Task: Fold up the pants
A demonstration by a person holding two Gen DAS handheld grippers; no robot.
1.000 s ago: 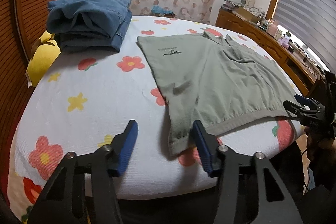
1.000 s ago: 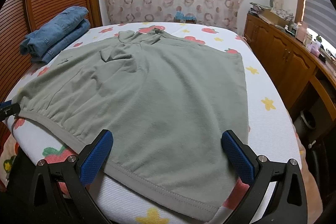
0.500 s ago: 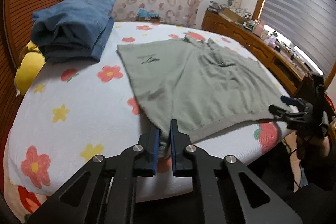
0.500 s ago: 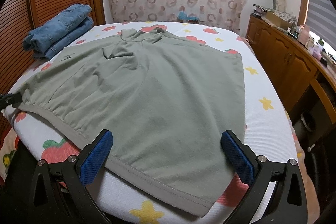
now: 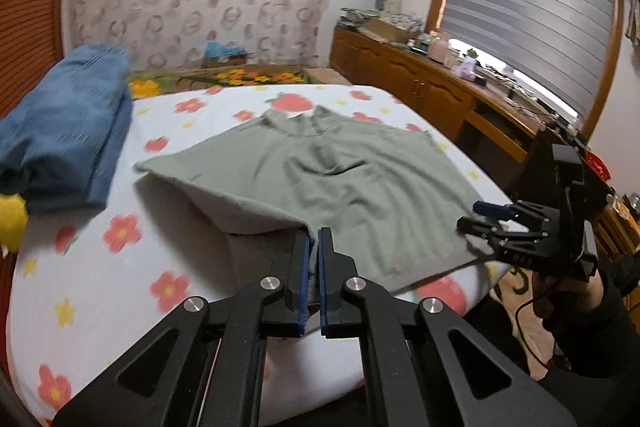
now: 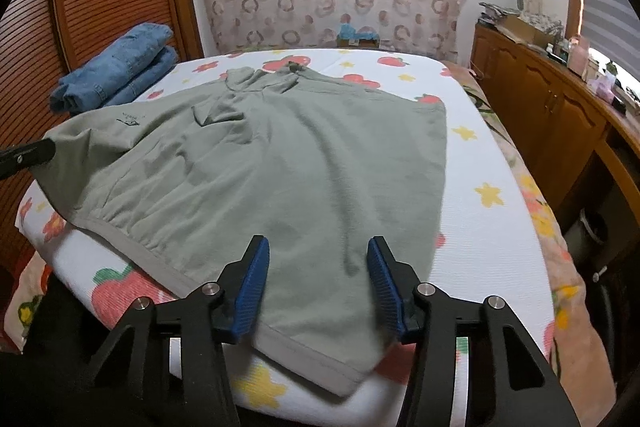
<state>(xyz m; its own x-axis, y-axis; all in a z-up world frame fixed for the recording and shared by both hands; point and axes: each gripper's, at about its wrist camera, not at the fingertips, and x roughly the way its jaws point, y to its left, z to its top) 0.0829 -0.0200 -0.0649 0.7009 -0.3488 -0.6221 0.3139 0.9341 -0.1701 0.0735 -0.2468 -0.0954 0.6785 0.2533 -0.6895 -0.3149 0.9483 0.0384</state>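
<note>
Grey-green pants (image 5: 360,179) lie spread on the flowered bed (image 5: 80,267). My left gripper (image 5: 313,239) is shut on their near left waistband corner and holds it off the bed, so the pale underside shows. In the right wrist view that lifted corner of the pants (image 6: 300,155) hangs from the left gripper (image 6: 28,155) at the left edge. My right gripper (image 6: 318,241) is over the near right corner; its jaws are closing with cloth between them, and the blue pads do not press on it. The right gripper (image 5: 480,215) also shows in the left wrist view, in a person's hand.
Folded blue jeans (image 5: 68,131) (image 6: 116,75) are stacked at the bed's far left. A yellow soft thing (image 5: 10,223) sits beside them. A wooden dresser (image 6: 560,99) with clutter runs along the right, under a window blind. A wooden slatted wall is on the left.
The left gripper closed on the pants' waistband corner and raised it, pulling that side off the bed. The right gripper's jaws went from wide to about half as wide around the other corner.
</note>
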